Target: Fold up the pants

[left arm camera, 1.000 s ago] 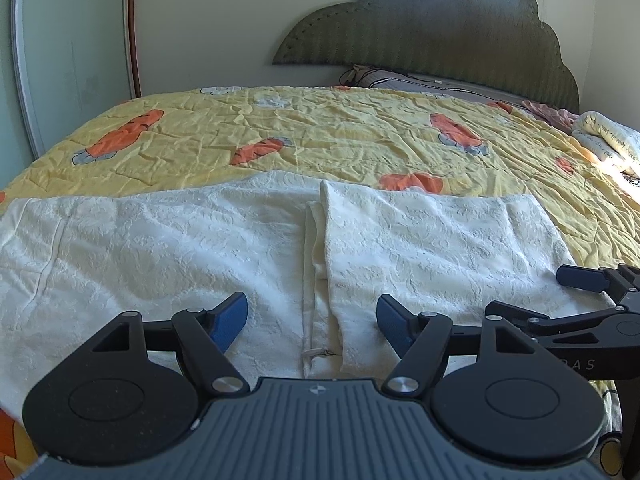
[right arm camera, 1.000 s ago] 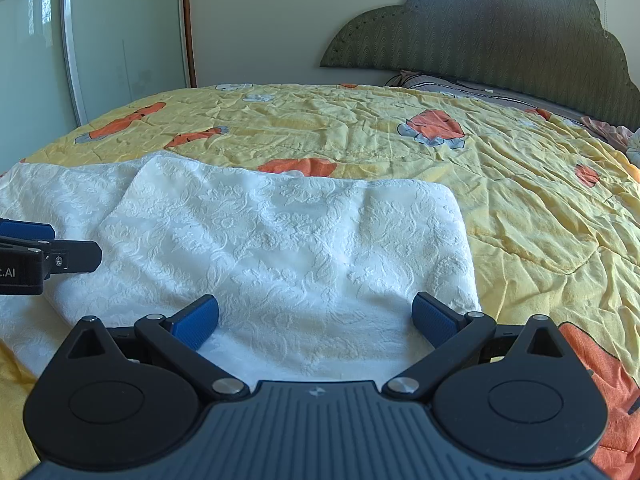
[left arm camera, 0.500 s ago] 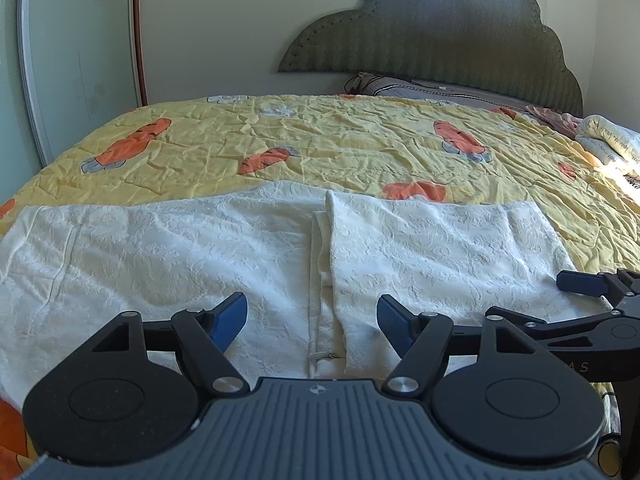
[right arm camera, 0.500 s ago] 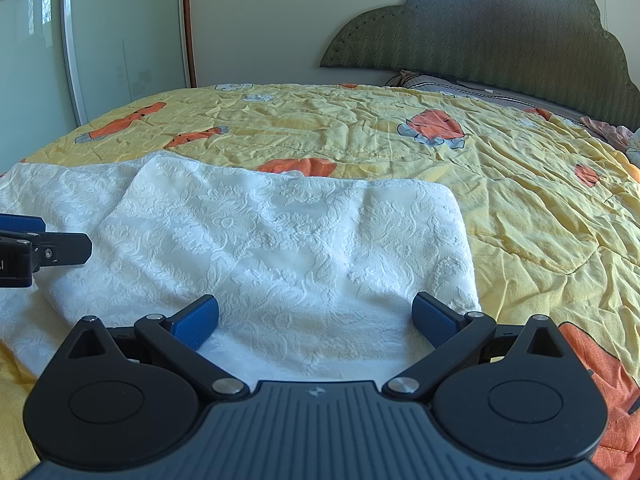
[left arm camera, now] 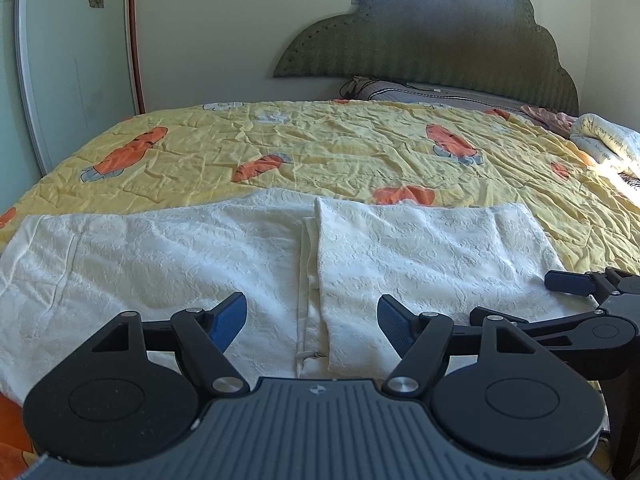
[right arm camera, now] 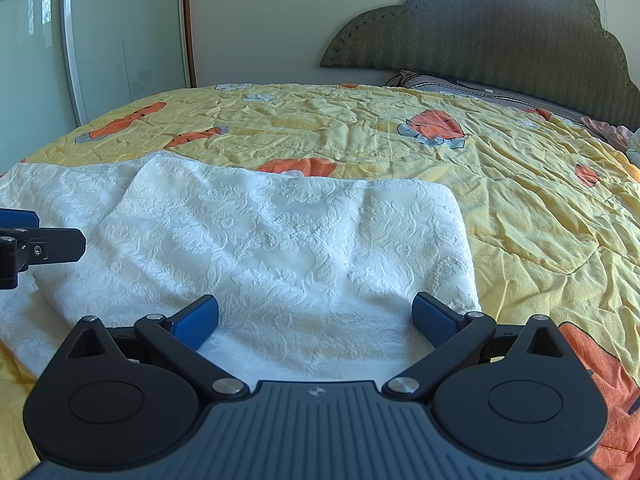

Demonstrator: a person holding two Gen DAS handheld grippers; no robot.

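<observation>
Grippers (left arm camera: 312, 322) (right arm camera: 316, 320) hovering spread, empty, over pants (left arm camera: 420, 248); right end already folded inward, left end lying unfolded.

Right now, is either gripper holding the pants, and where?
Nothing is held. The left gripper and right gripper are both open above the white pants.

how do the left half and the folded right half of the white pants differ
The left half lies as a single spread layer running out to the left edge of the view; the folded right half is doubled over, so it looks shorter and thicker. The right half's folded edge overlaps the left half at the middle. Both are white, floral-textured, flat on the yellow quilt.
</observation>
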